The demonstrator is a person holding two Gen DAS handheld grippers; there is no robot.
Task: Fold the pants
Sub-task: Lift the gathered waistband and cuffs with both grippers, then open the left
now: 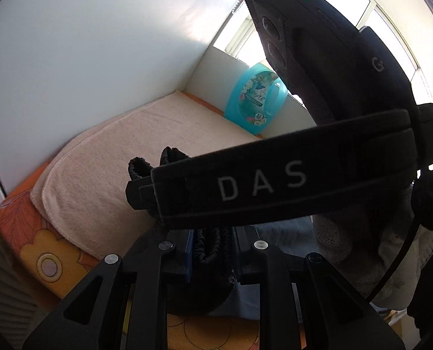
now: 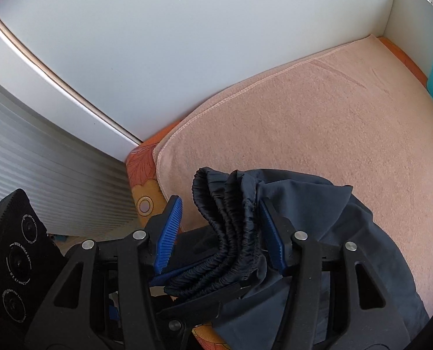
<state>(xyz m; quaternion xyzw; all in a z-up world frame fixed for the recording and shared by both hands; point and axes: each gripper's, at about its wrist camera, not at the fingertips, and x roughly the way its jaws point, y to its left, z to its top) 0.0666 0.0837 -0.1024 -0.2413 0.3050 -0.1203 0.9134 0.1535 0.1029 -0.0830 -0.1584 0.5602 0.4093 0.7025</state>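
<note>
Biggest thing in both views is the peach towel (image 2: 318, 134), spread over an orange flowery mat (image 2: 142, 180) and filling the middle and right of the right wrist frame, with white walls behind it. A blue detergent bottle (image 1: 255, 99) stands in the far corner, center right of the left wrist frame.

The pants (image 2: 318, 233) are dark navy and sit bunched at the lower center and lower right of the right wrist frame, partly draped on the towel's near edge. The gathered elastic waistband (image 2: 231, 218) is stacked in several layers, standing up between my tools.

My left gripper (image 1: 210, 250) is clenched on that waistband bundle: in its own view the ruffled elastic is squeezed between the blue pads at bottom center. A big black strap and camera body, the other tool I reckon, block most of the right half there.

My right gripper (image 2: 219, 227) has its jaws standing apart on either side of the waistband. The left blue pad is clearly off the cloth; the right one sits just beside it, and I don't see it pressing. So it's released, with the fabric between.

I'd say I'm mid hand-over or regrasp at the waist, before any real fold. Next move needs the right tongs to close on a clean part of the band, then both hands spread it out over the towel.
</note>
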